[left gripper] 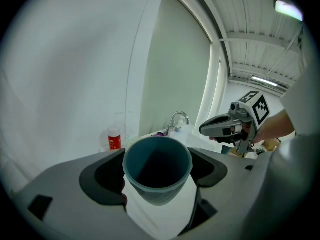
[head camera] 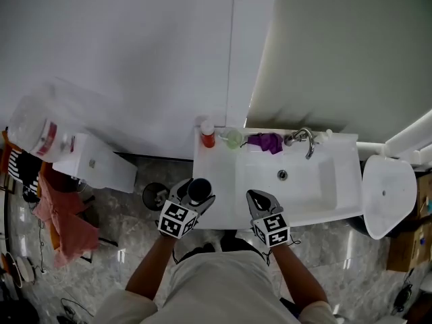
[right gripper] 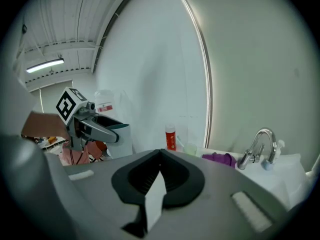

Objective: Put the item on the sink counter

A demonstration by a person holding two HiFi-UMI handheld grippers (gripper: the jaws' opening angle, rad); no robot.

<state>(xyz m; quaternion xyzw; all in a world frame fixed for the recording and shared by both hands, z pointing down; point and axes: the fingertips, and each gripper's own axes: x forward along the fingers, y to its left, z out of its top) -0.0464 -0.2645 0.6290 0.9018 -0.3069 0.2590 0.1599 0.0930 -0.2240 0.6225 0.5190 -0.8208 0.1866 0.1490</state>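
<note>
Teal is the colour to watch. You have the teal round cup (left gripper: 157, 156) between the two jaws of your left gripper (left gripper: 157, 171), which stand wide and press on its sides, so it is grasped with its open mouth up. From the head view, that cup (head camera: 199, 190) is over the front left part of the white sink counter (head camera: 216, 164), left of the basin (head camera: 304, 184). No view lets you tell whether its base touches the counter.

Your right gripper (right gripper: 159, 155) is clenched with nothing in it: the jaws meet tip to tip. It hangs at the counter's front edge by the basin's near left corner, beside the left gripper but apart from it.

Along the back edge stand a red bottle with a white cap (head camera: 208, 136), a pale green cup (head camera: 233, 139) just beside it, then a crumpled purple cloth (head camera: 266, 142) and the chrome tap (head camera: 306, 140).
</note>
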